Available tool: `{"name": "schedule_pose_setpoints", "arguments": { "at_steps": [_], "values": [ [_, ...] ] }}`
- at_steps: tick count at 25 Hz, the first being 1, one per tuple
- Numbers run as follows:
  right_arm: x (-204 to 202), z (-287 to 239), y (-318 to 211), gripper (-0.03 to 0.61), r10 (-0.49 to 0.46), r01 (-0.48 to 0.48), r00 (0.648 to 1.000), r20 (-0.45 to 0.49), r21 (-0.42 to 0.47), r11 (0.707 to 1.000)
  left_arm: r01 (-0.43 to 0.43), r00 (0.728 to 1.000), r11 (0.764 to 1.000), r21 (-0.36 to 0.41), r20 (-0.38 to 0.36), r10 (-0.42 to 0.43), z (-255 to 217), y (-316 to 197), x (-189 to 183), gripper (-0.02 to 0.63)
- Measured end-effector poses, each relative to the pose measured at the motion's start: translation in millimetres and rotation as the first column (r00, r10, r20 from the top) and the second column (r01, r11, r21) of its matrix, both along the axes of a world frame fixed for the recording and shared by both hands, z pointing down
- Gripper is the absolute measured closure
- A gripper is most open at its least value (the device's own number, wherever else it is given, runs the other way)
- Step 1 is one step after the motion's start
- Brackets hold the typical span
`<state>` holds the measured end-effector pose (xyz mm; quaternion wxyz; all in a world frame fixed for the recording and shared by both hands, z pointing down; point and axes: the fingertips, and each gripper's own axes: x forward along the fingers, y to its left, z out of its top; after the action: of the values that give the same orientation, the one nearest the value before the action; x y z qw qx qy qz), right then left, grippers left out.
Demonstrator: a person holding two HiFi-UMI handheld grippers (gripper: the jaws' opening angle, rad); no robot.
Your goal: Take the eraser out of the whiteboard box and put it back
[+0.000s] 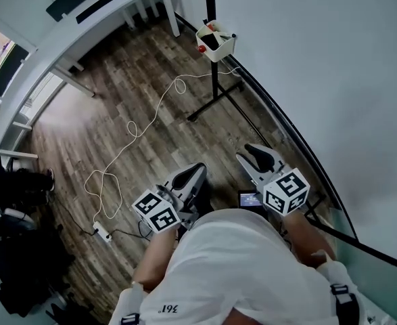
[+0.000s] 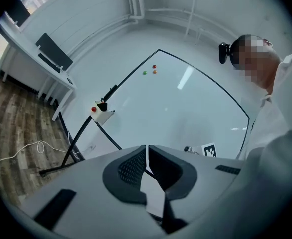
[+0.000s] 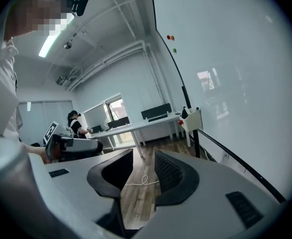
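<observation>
Left gripper (image 1: 193, 173): jaws shut tight, nothing held. Right gripper (image 1: 258, 156): jaws partly apart, nothing between, only floor (image 1: 117, 93) seen through the gap. Both low in front of the person (image 1: 239, 263), well apart from the box (image 1: 224, 48). Box fixed on the whiteboard (image 1: 320, 80) stand (image 1: 215, 80), with the dark eraser (image 1: 212, 39) inside beside 2 red bits. White cable (image 1: 137, 131) looped over the floor.

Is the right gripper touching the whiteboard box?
Apart. The head view shows the right gripper well short of the whiteboard box, with floor between them.
</observation>
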<state>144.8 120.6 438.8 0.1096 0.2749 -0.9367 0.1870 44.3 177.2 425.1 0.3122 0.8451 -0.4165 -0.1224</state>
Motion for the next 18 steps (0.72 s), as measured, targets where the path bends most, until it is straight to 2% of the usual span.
{"name": "schedule_pose_setpoints", "arguments": {
  "at_steps": [11, 18],
  "values": [
    [-92, -7, -99, 0.443, 0.114, -0.115, 0.993, -0.027, -0.03, 0.993, -0.1, 0.995, 0.995, -0.002, 0.012, 0.1, -10, -115, -107, 0.611],
    [-127, -5, -133, 0.443, 0.163, -0.164, 0.986, -0.034, -0.036, 0.986, -0.141, 0.99, 0.99, 0.001, 0.0, 0.141, -10, -152, -147, 0.611]
  ]
}}
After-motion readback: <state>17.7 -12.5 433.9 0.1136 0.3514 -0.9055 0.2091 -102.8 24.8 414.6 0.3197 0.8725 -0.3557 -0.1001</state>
